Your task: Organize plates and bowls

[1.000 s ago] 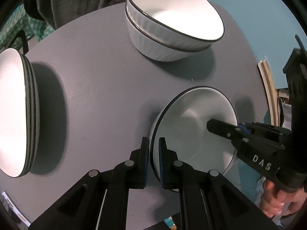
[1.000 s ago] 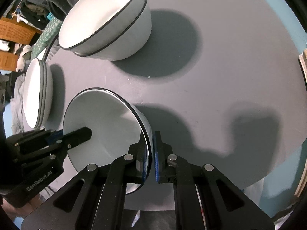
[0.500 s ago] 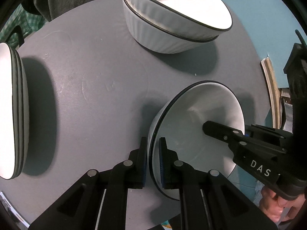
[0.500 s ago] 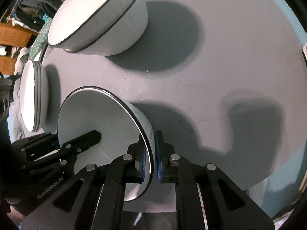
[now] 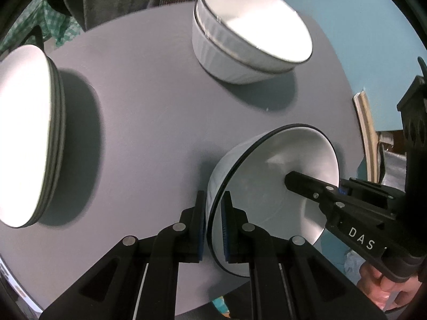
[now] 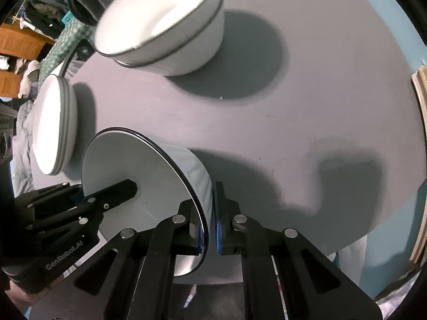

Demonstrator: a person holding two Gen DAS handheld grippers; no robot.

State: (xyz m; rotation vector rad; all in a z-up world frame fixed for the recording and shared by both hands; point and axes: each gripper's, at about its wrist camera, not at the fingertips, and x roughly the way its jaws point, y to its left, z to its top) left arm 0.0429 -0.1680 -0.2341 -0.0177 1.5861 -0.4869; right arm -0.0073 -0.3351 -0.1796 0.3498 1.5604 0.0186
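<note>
I have both claws, left claw (image 5: 213, 222) and right claw (image 6: 209, 220), pinching opposite rims of one white bowl (image 5: 280, 186) (lower centre); uneven lifting could slip it onto the table (image 5: 160, 106).

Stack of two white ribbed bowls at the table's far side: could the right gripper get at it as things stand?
Probably not yet: the right gripper is shut on the rim of the white black-rimmed bowl, shared with the left gripper. The grey table toward the stacked bowls looks clear.
</note>
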